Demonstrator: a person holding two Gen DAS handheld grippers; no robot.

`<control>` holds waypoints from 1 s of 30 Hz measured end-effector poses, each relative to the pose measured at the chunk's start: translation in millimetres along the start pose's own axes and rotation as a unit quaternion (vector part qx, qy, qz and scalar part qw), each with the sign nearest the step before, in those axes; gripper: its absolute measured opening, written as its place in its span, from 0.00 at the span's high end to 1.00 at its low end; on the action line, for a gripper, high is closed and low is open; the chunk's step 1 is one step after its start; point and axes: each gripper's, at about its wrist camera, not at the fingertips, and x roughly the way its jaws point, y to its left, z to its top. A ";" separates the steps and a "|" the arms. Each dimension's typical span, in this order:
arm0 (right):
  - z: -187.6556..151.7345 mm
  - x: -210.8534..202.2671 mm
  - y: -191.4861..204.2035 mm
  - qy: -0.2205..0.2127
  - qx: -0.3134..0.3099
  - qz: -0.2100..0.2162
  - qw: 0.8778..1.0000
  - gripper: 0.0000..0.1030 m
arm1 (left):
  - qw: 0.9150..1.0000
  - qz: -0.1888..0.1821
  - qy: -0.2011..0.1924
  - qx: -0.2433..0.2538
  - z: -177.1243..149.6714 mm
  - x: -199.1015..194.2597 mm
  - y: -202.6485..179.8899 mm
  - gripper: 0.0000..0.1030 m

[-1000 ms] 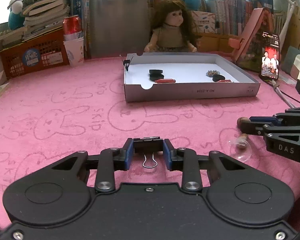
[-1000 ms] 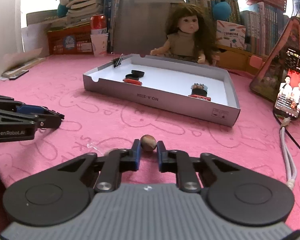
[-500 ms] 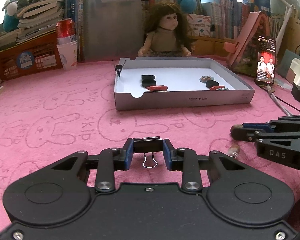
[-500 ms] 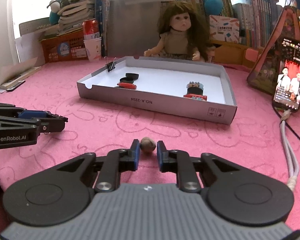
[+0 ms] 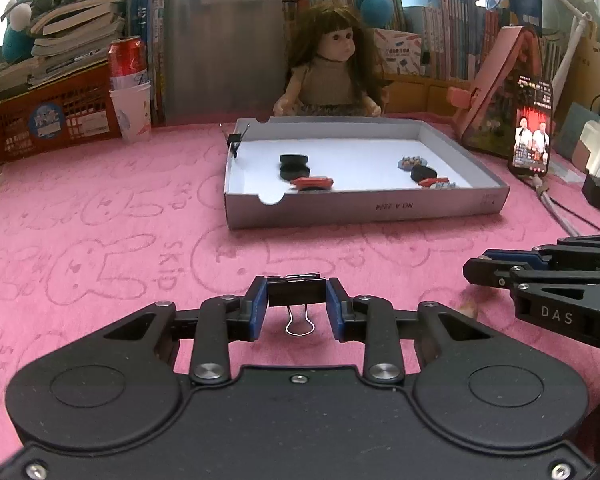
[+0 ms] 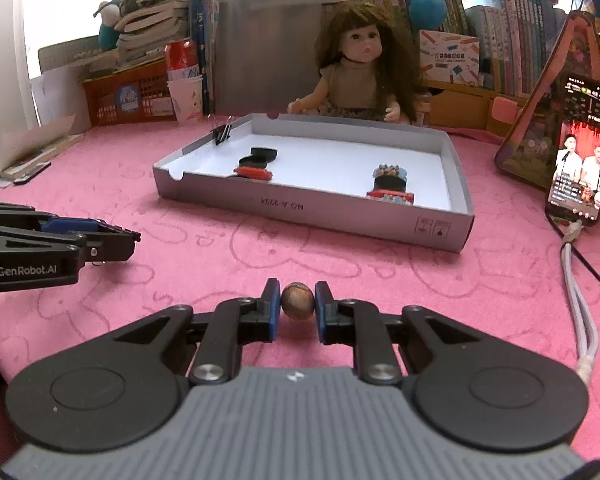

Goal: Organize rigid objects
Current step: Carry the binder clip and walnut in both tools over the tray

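Observation:
My left gripper (image 5: 296,300) is shut on a black binder clip (image 5: 296,293), whose wire loop hangs below the pads. From the right wrist view, the left gripper (image 6: 130,240) hovers low over the pink cloth at the left. My right gripper (image 6: 297,305) is shut on a small brown ball (image 6: 297,301), with a pad pressing each side. It shows in the left wrist view as the right gripper (image 5: 476,274), side on at the right. Ahead lies a grey cardboard tray (image 5: 364,210) (image 6: 300,204) holding black discs (image 5: 294,164) and red pieces (image 5: 312,181).
Another binder clip (image 6: 221,134) is clipped to the tray's far left rim. A doll (image 5: 332,76) sits behind the tray. A lit phone (image 6: 582,160) with a white cable (image 6: 576,280) stands at the right. A can on a paper cup (image 5: 130,92) and an orange crate stand at the back left.
The brown ball, earlier at the right gripper's fingertips, now sits squarely between its pads. The left gripper keeps its hold on the clip.

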 end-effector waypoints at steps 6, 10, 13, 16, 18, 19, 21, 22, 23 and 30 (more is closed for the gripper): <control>23.5 4.0 -11.2 -0.011 0.016 -0.008 1.000 0.78 | 1.000 -0.001 -0.024 0.004 29.0 9.8 -1.7 0.72; 44.0 14.2 -24.2 -0.014 0.034 -0.013 0.999 0.78 | 0.999 0.001 -0.041 -0.005 54.6 24.2 -1.1 0.72; 61.9 26.3 -36.3 -0.010 0.049 -0.016 0.999 0.78 | 0.999 0.009 -0.043 -0.016 75.5 41.7 0.3 0.72; 82.1 41.8 -52.3 -0.002 0.070 -0.018 0.997 0.78 | 0.999 0.013 -0.031 -0.023 99.9 65.3 2.7 0.72; 96.7 54.1 -63.3 0.006 0.084 -0.024 0.996 0.78 | 0.999 0.011 -0.018 -0.026 115.3 83.0 5.1 0.72; 102.8 59.5 -68.5 0.010 0.091 -0.025 0.995 0.78 | 0.999 0.009 -0.008 -0.029 122.5 92.4 6.5 0.72; 114.6 72.7 -80.5 0.021 0.114 -0.024 0.993 0.78 | 0.999 0.002 0.014 -0.045 135.1 111.4 10.4 0.72; 118.7 78.7 -86.0 0.026 0.124 -0.023 0.992 0.78 | 0.999 -0.001 0.019 -0.050 140.2 120.2 11.0 0.72; 122.5 85.2 -90.6 0.030 0.135 -0.023 0.990 0.78 | 0.998 0.000 0.021 -0.052 145.2 128.2 10.9 0.72; 137.2 128.3 -109.7 0.062 0.166 -0.048 0.983 0.78 | 0.998 0.012 0.037 -0.052 167.6 173.4 2.1 0.72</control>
